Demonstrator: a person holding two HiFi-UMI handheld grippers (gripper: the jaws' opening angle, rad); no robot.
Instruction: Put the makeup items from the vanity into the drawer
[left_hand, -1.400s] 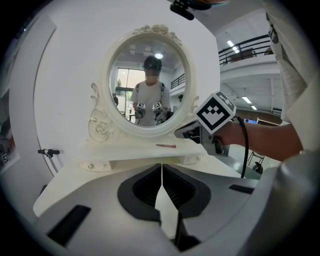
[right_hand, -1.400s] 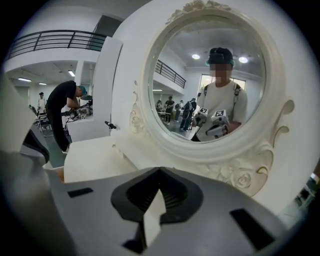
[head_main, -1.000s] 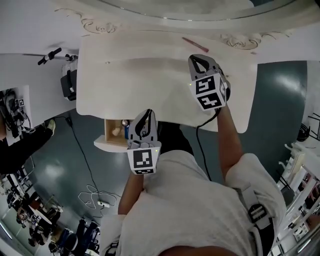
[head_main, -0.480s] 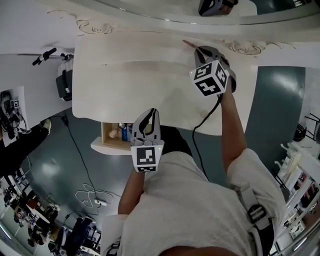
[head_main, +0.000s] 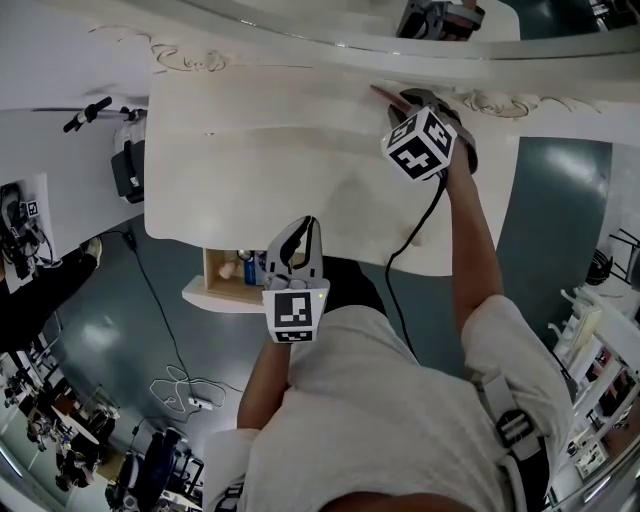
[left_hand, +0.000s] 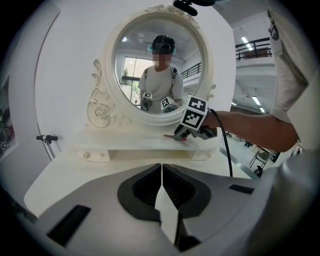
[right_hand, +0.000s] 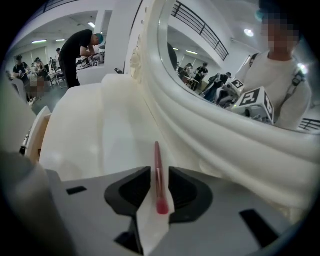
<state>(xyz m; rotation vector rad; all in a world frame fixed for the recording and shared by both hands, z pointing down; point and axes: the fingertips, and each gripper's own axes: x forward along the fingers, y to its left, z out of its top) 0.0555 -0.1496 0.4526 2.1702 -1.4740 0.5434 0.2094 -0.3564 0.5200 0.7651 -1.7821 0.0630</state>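
Pink makeup pencil (right_hand: 157, 167) at vanity's (head_main: 250, 170) one o'clock lies between the right gripper's (right_hand: 159, 175) opening jaws, likely for pickup; left gripper (left_hand: 161, 170) clenched, empty.

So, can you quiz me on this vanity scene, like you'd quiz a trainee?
1. True or false: the left hand-held gripper holds a lipstick.
2. What lies between the right hand-held gripper's jaws? A) a pink pencil B) a sponge C) nothing
3. Fill in: the drawer under the vanity stands ____.
Key: 1 false: shut, empty. 2 A: the jaws are opening, the pink pencil between them. 3 open.
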